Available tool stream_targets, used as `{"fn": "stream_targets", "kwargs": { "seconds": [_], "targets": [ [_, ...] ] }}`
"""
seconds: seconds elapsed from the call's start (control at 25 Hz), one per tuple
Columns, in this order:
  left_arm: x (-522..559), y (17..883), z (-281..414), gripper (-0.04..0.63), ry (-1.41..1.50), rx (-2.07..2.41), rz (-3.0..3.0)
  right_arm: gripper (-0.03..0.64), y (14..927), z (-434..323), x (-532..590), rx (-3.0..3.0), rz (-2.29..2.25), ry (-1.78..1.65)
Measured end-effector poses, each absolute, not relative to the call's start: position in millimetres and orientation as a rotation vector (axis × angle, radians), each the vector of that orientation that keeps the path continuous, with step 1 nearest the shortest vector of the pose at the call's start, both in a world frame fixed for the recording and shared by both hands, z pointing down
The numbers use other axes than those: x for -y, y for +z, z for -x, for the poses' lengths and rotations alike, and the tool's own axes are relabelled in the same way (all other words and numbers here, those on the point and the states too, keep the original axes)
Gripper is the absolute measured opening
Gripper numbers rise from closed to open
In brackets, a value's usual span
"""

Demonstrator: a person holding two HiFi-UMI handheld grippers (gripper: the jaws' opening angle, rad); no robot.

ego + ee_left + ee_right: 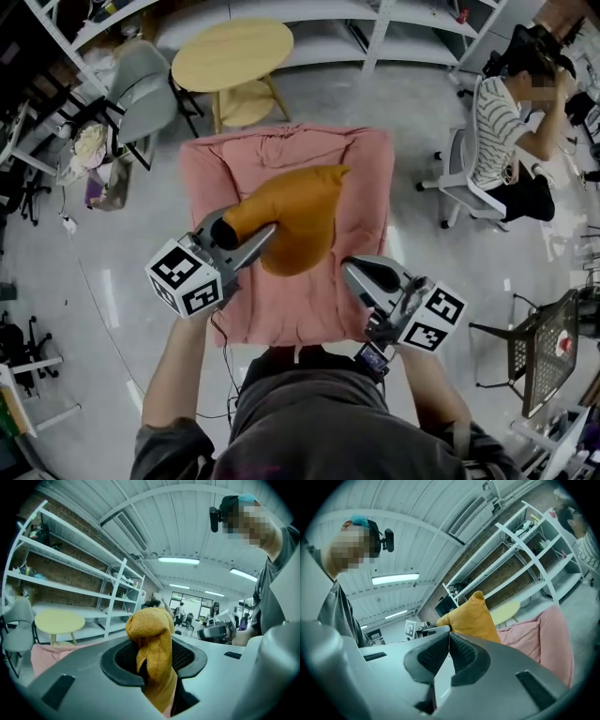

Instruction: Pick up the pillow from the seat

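Note:
An orange pillow (pixel 302 217) hangs just above the pink padded seat (pixel 214 178), lifted by one corner. My left gripper (pixel 246 240) is shut on that corner at the pillow's left end. In the left gripper view the orange fabric (pixel 151 637) bulges up between the black pads (pixel 121 660) of the left gripper (pixel 152 657). My right gripper (pixel 352 273) hovers over the seat's front right part, just right of the pillow and apart from it. Its jaws meet at the tip with nothing between them (pixel 449 638). Beyond them show the pillow (pixel 474 617) and the seat (pixel 548 641).
A round yellow table (pixel 232 52) stands behind the seat, a grey chair (pixel 142 86) to its left. A person sits on an office chair (pixel 511 122) at the right. White shelving (pixel 394 28) lines the back. A wire-mesh chair (pixel 548 352) stands at the lower right.

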State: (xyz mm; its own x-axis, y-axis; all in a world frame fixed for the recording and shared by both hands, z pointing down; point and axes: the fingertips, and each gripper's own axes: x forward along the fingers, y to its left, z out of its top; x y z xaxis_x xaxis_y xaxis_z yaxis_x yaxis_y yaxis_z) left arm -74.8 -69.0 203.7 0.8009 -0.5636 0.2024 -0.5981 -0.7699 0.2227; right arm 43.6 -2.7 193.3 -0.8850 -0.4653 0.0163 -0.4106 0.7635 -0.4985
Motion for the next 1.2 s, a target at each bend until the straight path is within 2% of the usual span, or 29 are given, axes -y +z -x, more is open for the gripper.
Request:
{"fn": "stream_targets", "kwargs": {
  "seconds": [0.44,1.2],
  "targets": [
    [41.2,135.6,75.3,0.16,0.175,0.954,-2.77,0.014,130.2,-40.5,-16.2,-2.842,0.637,-0.596],
    [23.3,119.2,74.8,0.16,0.131,0.947,-2.777,0.014,109.9,-31.8,-31.6,-2.851,0.627,-0.539]
  ]
}}
